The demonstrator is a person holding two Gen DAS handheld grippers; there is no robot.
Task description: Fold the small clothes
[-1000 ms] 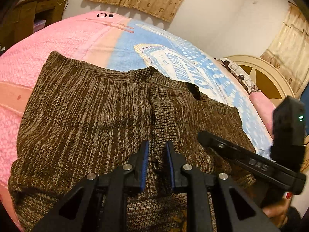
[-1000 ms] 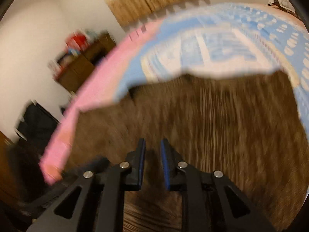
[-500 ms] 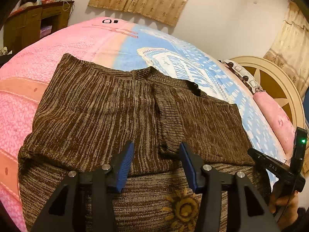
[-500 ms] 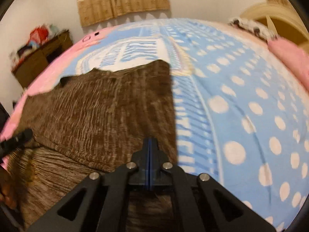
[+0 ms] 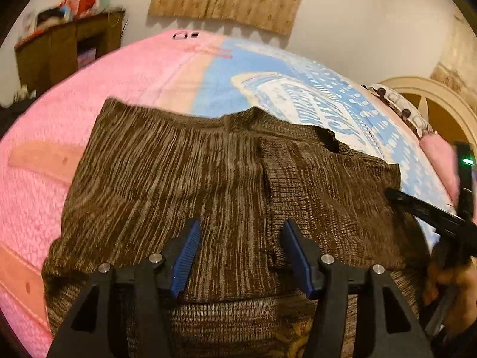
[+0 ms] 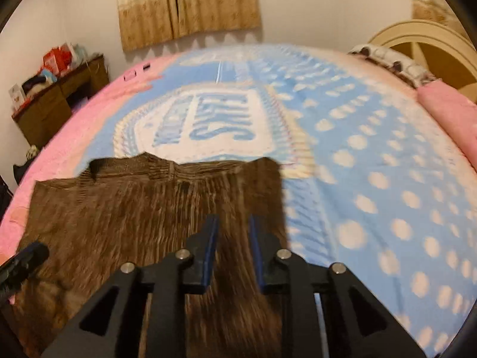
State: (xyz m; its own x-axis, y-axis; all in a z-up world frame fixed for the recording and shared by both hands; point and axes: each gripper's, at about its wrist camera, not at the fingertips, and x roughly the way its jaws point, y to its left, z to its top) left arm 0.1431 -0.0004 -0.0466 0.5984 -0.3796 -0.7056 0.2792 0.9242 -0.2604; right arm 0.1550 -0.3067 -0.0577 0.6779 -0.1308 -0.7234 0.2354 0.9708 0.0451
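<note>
A brown knit sweater [image 5: 184,185] lies flat on the bed with both side parts folded in over its middle; it also shows in the right wrist view [image 6: 143,217]. My left gripper [image 5: 240,244] is open and empty, hovering over the sweater's near middle. My right gripper [image 6: 232,235] is open a little and empty, above the sweater's right edge. The right gripper also shows at the right edge of the left wrist view [image 5: 417,208].
The bed has a pink and blue blanket [image 6: 357,149] with white dots. A wooden desk [image 5: 65,50] with clutter stands at the far left. A cream headboard [image 6: 423,41] and a pink pillow [image 6: 447,110] are at the right. Curtains [image 6: 184,3] hang behind.
My left gripper has opened wide and drawn back from the sweater's middle. My right gripper was shut half a second ago and has opened; the right part now lies folded flat.
</note>
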